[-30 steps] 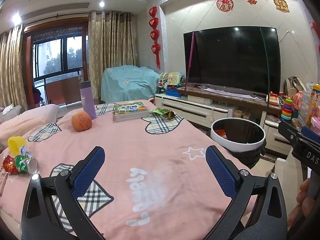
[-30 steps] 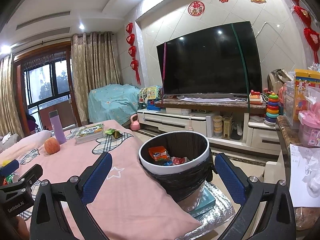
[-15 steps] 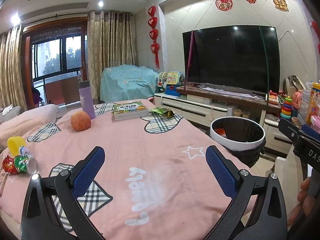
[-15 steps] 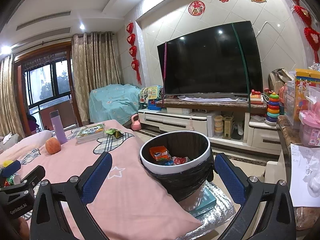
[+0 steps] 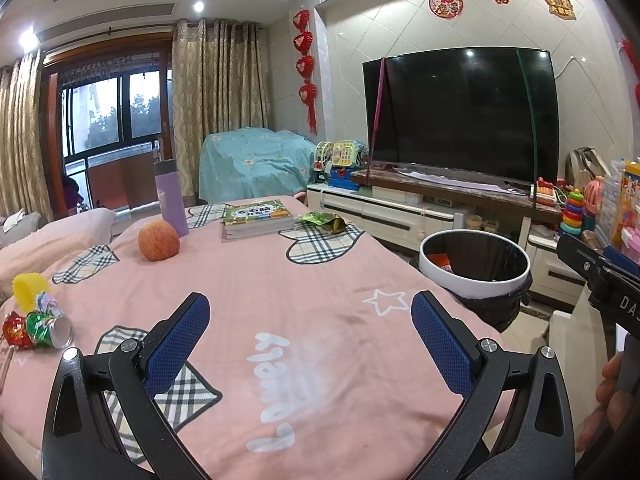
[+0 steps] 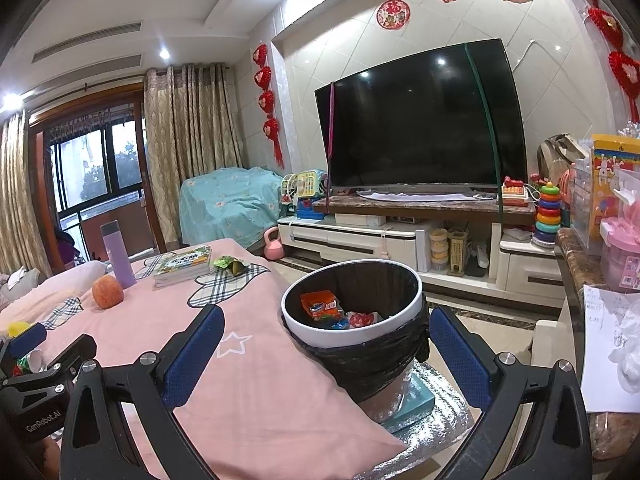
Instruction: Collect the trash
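A white-rimmed trash bin (image 6: 352,336) lined with a black bag stands beside the pink-covered table (image 5: 280,300); an orange wrapper (image 6: 320,306) and other wrappers lie inside. My right gripper (image 6: 322,354) is open and empty, low in front of the bin. My left gripper (image 5: 310,342) is open and empty over the table's near part. A crushed green can (image 5: 48,326), a red wrapper (image 5: 14,330) and a yellow cup (image 5: 26,288) lie at the table's left edge. A green wrapper (image 5: 326,222) lies at the far side, next to the books (image 5: 256,218).
An apple (image 5: 159,240) and a purple bottle (image 5: 172,198) stand at the far left of the table. A TV (image 6: 420,136) on a low cabinet (image 6: 384,240) fills the far wall. Toys and a marble counter (image 6: 580,264) crowd the right.
Both views have shifted slightly; the right gripper has crept a little nearer the bin. Both grippers stay open and empty.
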